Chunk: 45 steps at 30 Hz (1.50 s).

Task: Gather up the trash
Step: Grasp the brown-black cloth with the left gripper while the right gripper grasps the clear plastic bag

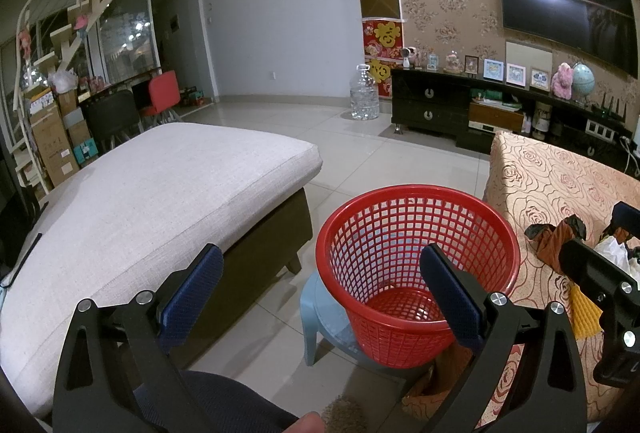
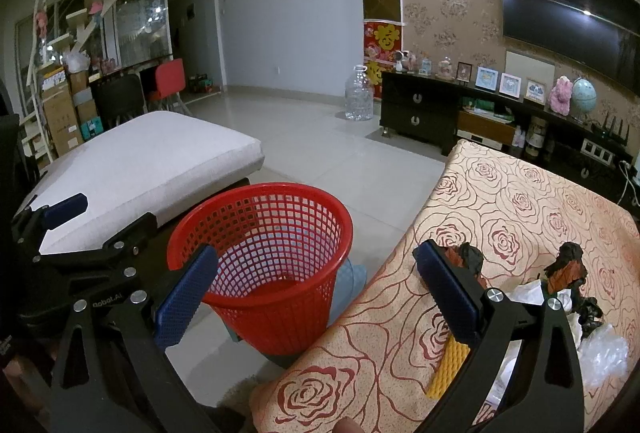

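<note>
The low table draped in a peach cloth printed with red roses (image 2: 520,201) stands just right of the red plastic mesh wastebasket (image 2: 264,253), which sits on a pale blue plastic stool (image 1: 320,317) and looks empty, so by my reading no trash has been collected yet. Everything is still on the cloth, right of the basket: crumpled white and clear plastic wrapping (image 2: 600,353), a dark brown and orange crumpled wrapper (image 2: 566,265), another one nearer the basket (image 2: 466,255), and a yellow ridged strip (image 2: 450,365). The left gripper (image 1: 320,287) hangs above the basket's near rim, jaws wide apart and holding nothing; the right gripper (image 2: 316,287) hovers between basket and cloth edge, also spread and empty
</note>
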### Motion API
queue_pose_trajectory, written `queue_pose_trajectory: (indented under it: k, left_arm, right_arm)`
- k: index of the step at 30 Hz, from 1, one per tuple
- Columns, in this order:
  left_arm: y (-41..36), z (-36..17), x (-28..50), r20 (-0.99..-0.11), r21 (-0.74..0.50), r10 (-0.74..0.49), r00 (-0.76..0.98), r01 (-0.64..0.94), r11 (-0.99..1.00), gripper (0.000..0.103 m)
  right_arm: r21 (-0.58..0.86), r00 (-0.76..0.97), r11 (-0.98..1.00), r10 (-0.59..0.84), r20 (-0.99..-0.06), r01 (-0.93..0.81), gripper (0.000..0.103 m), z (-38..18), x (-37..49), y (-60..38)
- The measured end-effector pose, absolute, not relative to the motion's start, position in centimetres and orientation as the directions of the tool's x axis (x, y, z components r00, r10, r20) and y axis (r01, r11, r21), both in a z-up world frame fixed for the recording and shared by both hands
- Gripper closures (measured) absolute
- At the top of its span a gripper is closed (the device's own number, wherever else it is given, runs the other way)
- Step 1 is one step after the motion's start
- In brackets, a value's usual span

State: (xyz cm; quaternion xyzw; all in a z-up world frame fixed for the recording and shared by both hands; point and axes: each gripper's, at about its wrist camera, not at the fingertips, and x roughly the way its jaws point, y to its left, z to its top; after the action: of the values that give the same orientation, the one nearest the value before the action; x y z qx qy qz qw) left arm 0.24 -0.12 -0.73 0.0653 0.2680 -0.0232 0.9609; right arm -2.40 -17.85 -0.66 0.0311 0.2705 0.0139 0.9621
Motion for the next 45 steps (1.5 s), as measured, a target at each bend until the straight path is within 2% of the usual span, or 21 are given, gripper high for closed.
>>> queue_pose_trajectory:
  k: [13, 23, 27, 32, 41, 45]
  left_arm:
    - [-0.1, -0.6, 0.2, -0.519, 0.114, -0.009, 0.855, 0.080, 0.990, 0.008]
    - [-1.3, -2.3, 0.1, -0.531, 0.119, -0.036, 0.846, 0.117, 0.986, 0.008]
    - [-2.6, -2.2, -0.3, -0.534, 0.129, -0.078, 0.842, 0.172, 0.977, 0.008]
    - [-5.4, -2.0, -0.2, -0.561, 0.115, -0.174, 0.809, 0.285, 0.952, 0.008]
    - [-15.3, -2.8, 2.4, -0.644, 0.096, -0.335, 0.688, 0.507, 0.857, 0.008]
    - [-21.0, -4.0, 4.1, -0.683, 0.101, -0.367, 0.631, 0.580, 0.809, 0.008]
  right_arm:
    - [0.069, 0.853, 0.998, 0.033, -0.521, 0.003, 0.007, -0.9, -2.6, -18.6]
    - [0.088, 0.852, 0.988, -0.063, -0.520, 0.127, 0.007, 0.1, -4.7, -24.1]
    - [0.065, 0.826, 0.964, -0.186, -0.533, 0.259, 0.007, 0.2, -6.5, -28.2]
    - [0.118, 0.775, 0.905, -0.276, -0.568, 0.408, 0.007, -0.3, -9.4, -34.2]
    - [0.175, 0.721, 0.830, -0.331, -0.609, 0.530, 0.007, -1.8, -12.6, -39.2]
    - [0.198, 0.710, 0.809, -0.333, -0.620, 0.553, 0.007, -2.1, -12.9, -40.5]
